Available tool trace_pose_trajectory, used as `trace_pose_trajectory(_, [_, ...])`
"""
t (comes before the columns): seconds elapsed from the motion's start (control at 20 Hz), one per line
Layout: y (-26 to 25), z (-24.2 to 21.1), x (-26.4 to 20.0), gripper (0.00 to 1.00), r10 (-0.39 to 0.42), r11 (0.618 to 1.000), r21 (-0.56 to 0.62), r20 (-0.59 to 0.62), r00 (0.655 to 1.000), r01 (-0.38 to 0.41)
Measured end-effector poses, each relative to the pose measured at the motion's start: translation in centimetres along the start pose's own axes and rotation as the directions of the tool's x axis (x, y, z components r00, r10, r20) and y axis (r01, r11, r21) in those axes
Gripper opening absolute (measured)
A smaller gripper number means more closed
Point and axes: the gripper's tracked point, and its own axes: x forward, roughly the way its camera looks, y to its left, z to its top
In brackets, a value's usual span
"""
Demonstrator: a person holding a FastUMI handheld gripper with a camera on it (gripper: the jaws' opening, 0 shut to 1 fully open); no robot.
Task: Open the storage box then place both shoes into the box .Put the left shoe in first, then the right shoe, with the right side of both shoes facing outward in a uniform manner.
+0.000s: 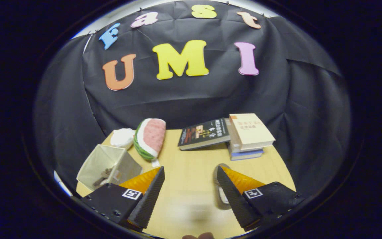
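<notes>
Fingers of the gripper [190, 186] stood spread, holding nothing, over bare wooden tabletop [191, 159]. Open fabric storage box [106, 166] sat just left of them; a pale shoe [221, 194] peeked behind the right finger. Judged step: fetching a shoe, which needs turning rightward

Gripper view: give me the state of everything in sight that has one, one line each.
tool: open, nothing between its fingers, bare table below.
fabric bin: open-topped, tipped toward the camera, small dark item inside.
watermelon plush: lying on its side beside the bin.
white plush: resting behind the bin.
dark book: closed, leaning on the book stack.
book stack: closed, piled flat.
grey object: partly hidden behind one finger, blurred.
</notes>
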Motion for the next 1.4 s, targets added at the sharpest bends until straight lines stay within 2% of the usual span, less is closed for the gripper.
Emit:
trace_pose_trajectory(0.15, [-5.8,-3.3,3.0,0.96,-0.030,1.000,0.007,-0.080,0.996,0.030])
trace_pose_trajectory(0.35, [-10.2,-8.0,7.7,0.96,-0.048,0.999,0.000,-0.211,0.976,0.049])
trace_pose_trajectory(0.45, [-10.8,-9.8,9.4,0.96,-0.042,0.999,-0.026,-0.253,0.967,0.037])
trace_pose_trajectory(0.7, [-11.9,-12.8,13.1,0.96,-0.023,1.000,0.004,-0.341,0.940,0.026])
trace_pose_trajectory(0.8, [-12.2,-13.5,14.2,0.92,-0.024,1.000,0.003,-0.362,0.932,0.027])
trace_pose_trajectory(1.0, [-11.9,-14.5,15.4,0.53,-0.012,1.000,0.020,-0.393,0.919,0.022])
trace_pose_trajectory(1.15, [-12.4,-14.6,15.7,0.08,-0.015,0.997,0.069,-0.404,0.915,0.047])
trace_pose_trajectory(1.2, [-12.6,-14.5,15.6,0.08,-0.012,0.994,0.092,-0.405,0.914,0.054])
trace_pose_trajectory(1.25, [-12.7,-14.5,15.7,0.00,-0.004,0.992,0.115,-0.410,0.912,0.056])
trace_pose_trajectory(1.4, [-12.5,-14.3,15.2,0.00,0.003,0.986,0.152,-0.417,0.909,0.066])
